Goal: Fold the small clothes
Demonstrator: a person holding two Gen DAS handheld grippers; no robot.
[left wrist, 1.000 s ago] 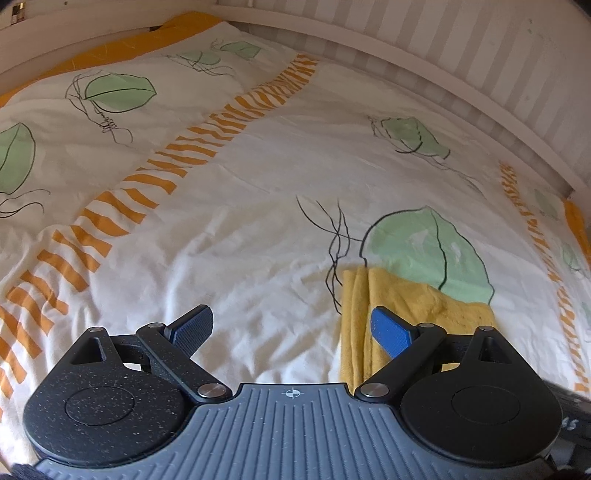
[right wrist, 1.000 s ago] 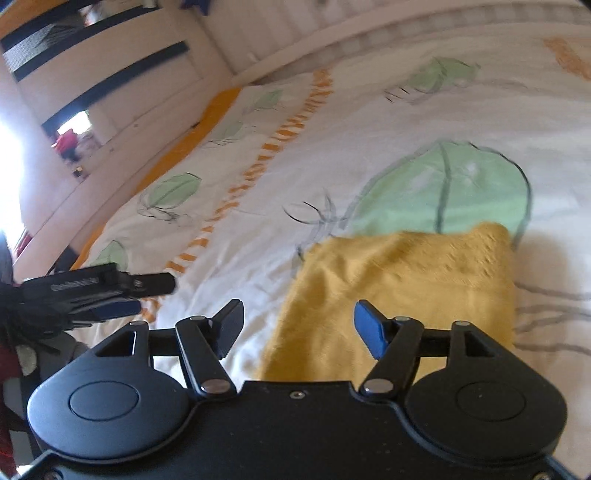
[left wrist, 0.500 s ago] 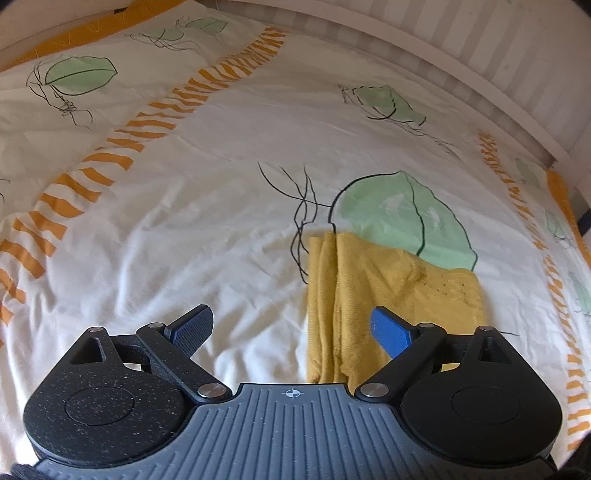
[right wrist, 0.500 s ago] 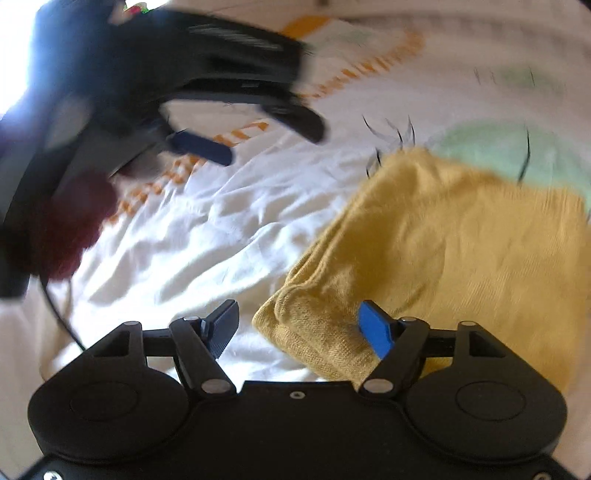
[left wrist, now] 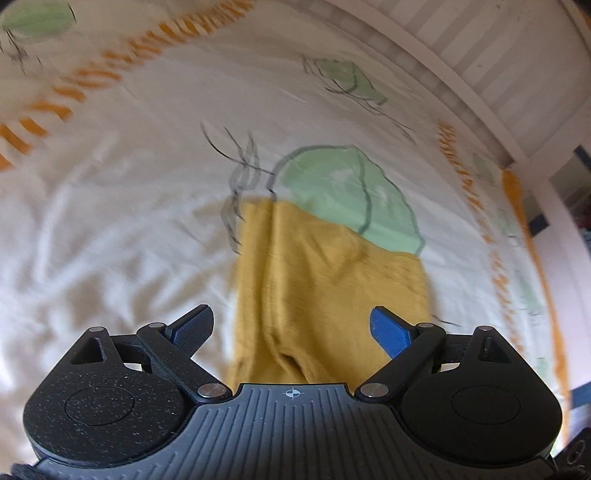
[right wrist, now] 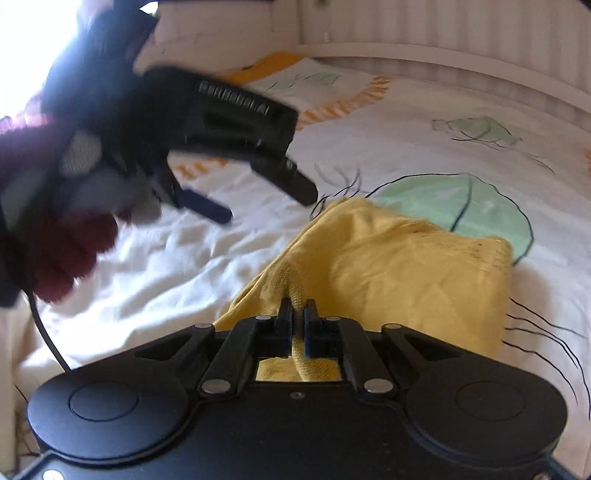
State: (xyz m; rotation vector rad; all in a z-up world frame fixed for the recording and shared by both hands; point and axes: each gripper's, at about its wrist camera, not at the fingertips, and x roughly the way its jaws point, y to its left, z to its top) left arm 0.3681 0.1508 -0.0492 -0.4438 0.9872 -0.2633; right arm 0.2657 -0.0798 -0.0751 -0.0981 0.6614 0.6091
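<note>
A white bedsheet (left wrist: 122, 229), printed with green leaves, thin black stems and bands of orange dashes, covered a bed. In the left wrist view, much of it was blurred. The left gripper (left wrist: 293, 330) filled the bottom of that view, its two blue-padded fingers (left wrist: 194, 326) spread wide apart, pressing on nothing. Between and beyond them lay a yellow knitted garment (left wrist: 325, 280), folded into a long strip running away from the camera, its far end overlapping a large green leaf print (left wrist: 347, 192). The garment's near end passed out of sight under the gripper's body. To the right, a white slatted bed frame (left wrist: 480, 70) curved along the edge of the mattress.

In the right wrist view, at far left, a hand in a dark maroon knitted glove (right wrist: 66, 258) held the left gripper (right wrist: 266, 197), blurred and dark, hovering above the sheet with its fingers parted, near the garment's far corner. A thin black cable (right wrist: 44, 332) hung below the hand. In the centre, the right gripper (right wrist: 298, 314) had just been closing, and its jaws were pinched together on a bunched corner of the yellow garment (right wrist: 406, 273), with the fabric squeezed up between the pads. The rest of the garment spread rightward over the sheet, rumpled, its far edge again over the green leaf (right wrist: 454, 199). The white slatted frame (right wrist: 443, 29) ran behind.
</note>
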